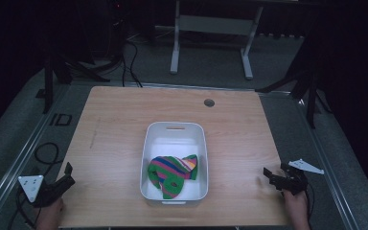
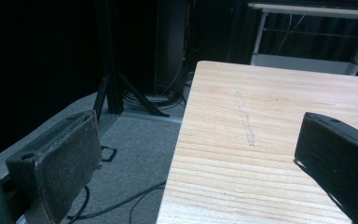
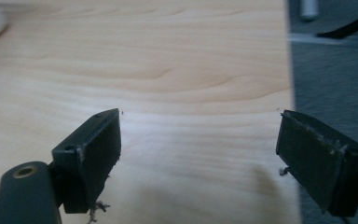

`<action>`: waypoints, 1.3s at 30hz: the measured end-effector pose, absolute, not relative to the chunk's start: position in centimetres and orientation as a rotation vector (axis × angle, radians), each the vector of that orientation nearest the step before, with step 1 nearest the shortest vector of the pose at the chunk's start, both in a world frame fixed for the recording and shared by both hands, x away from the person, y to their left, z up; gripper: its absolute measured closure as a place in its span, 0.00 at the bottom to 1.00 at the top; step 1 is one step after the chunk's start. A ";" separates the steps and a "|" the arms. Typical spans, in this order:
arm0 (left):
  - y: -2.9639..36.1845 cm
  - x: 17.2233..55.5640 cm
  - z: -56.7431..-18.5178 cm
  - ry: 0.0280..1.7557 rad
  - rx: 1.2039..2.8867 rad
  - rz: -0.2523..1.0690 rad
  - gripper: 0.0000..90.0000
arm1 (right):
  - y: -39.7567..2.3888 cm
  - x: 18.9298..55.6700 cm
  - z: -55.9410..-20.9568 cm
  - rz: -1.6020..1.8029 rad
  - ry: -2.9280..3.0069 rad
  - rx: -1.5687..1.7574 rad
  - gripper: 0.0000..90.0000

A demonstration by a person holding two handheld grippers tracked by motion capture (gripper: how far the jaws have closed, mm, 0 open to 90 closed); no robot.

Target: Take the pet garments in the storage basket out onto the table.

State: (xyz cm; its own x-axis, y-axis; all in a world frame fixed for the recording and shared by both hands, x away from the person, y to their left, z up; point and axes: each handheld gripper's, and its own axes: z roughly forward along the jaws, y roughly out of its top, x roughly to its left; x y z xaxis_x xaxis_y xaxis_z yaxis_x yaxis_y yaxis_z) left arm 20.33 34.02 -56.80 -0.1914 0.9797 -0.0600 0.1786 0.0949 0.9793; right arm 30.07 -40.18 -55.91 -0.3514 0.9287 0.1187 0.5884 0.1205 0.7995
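Striped cloth [image 1: 171, 173] lies in white bin [image 1: 174, 129]; left tool [image 1: 66, 176] and right tool [image 1: 268, 175] gape wide, holding nothing.

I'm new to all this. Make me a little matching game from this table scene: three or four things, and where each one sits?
Things:
1. striped cloth
2. white bin
3. left gripper
4. right gripper

Places:
A. near right edge of the table
B. middle of the table
C. inside the bin
D. near left corner of the table

Pairs: 1-C, 2-B, 3-D, 4-A
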 end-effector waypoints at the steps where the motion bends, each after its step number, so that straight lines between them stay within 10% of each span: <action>1: 34.0 20.3 -56.8 1.522 1.192 1.192 0.01 | -40.2 30.1 -55.9 1.113 1.993 1.467 0.15; 39: 33.8 20.3 -56.8 1.506 1.234 1.195 0.01 | -27.4 31.7 -47.6 1.295 2.680 0.731 0.15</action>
